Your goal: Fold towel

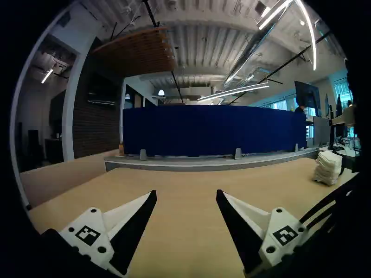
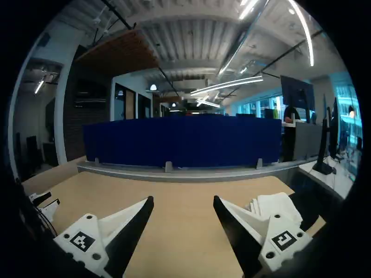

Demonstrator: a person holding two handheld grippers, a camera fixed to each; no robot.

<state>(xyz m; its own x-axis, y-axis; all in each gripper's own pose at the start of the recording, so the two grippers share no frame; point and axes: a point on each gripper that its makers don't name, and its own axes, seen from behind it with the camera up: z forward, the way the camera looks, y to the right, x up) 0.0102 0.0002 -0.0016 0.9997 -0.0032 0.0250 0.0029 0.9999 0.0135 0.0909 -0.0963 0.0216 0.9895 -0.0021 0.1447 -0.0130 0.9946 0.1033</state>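
Note:
A stack of folded white towels (image 1: 328,167) rests at the far right of the wooden table (image 1: 185,185) in the left gripper view. In the right gripper view the same white towel stack (image 2: 277,204) lies just beyond the right finger, near the table's right edge. My left gripper (image 1: 186,194) hovers open over bare wood, nothing between its fingers. My right gripper (image 2: 183,200) is open too, over bare wood, with the towels beside its right fingertip and not between the fingers.
A blue divider panel (image 1: 208,129) on a grey rail closes off the table's far side. Monitors (image 2: 330,134) stand on a desk to the right. Part of the other gripper (image 2: 44,206) shows at the left edge of the right gripper view.

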